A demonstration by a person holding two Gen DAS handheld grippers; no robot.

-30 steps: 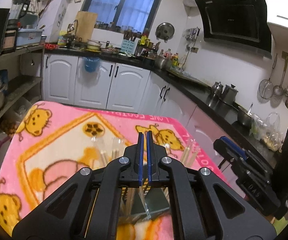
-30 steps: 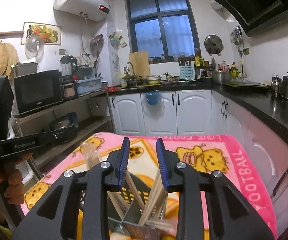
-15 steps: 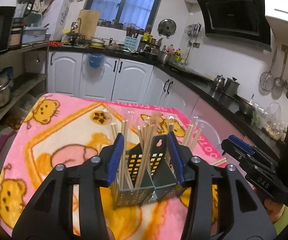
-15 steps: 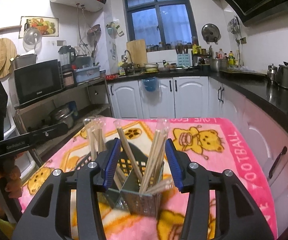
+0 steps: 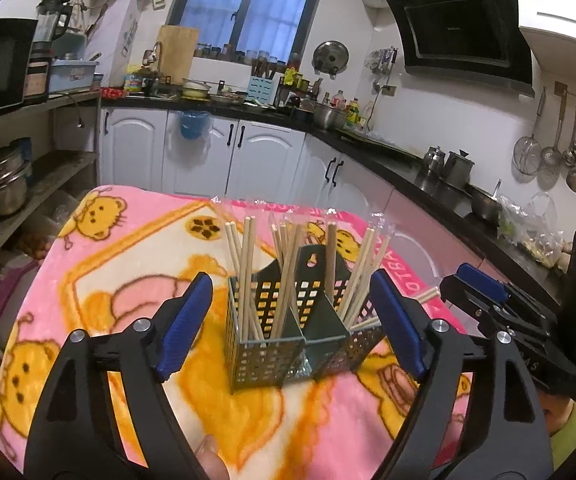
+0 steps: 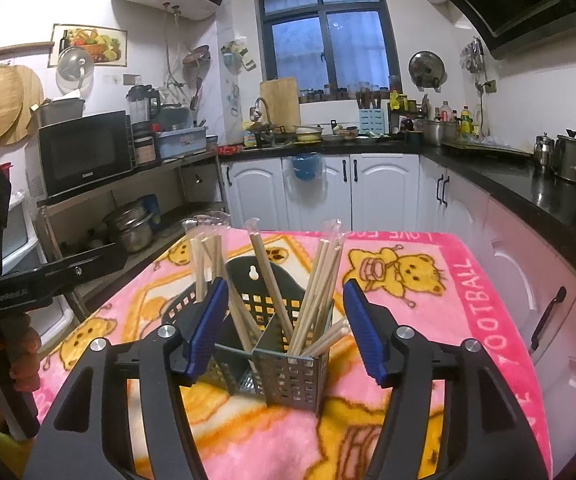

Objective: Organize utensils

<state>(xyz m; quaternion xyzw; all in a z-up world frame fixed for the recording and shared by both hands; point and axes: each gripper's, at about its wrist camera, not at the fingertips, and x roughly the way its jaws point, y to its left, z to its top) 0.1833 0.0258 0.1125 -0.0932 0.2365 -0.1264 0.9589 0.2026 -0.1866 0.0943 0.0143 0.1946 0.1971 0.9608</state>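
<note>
Since a second ago, both of my grippers have drawn back from the utensil caddy (image 5: 288, 332), and each pair of jaws has parted from nearly shut to wide. Nearest in the left wrist view, the left gripper (image 5: 293, 312) has its jaws opening, blue pads standing well to either side of the caddy and pressing on nothing; a fingertip (image 5: 210, 456) shows at the bottom edge. In the right wrist view, the right gripper (image 6: 286, 320) likewise has its jaws opening, the caddy seen between the pads but not touched by them, so nothing is held. At the far left of that view, a hand (image 6: 4, 356) grips the left tool's handle.

Beyond the jaws, the caddy stands upright on the pink bear-print blanket (image 5: 128, 272) that covers the worktop. It is a perforated metal holder with compartments and a dark back panel. Wooden chopsticks (image 6: 315, 296) lean in several compartments, some in clear wrappers that project above their tips; one pair in the right compartment tilts low over the rim.

Farther back stand white cabinets (image 6: 367, 196), a black counter (image 5: 427, 176), and a window (image 6: 323, 36).
</note>
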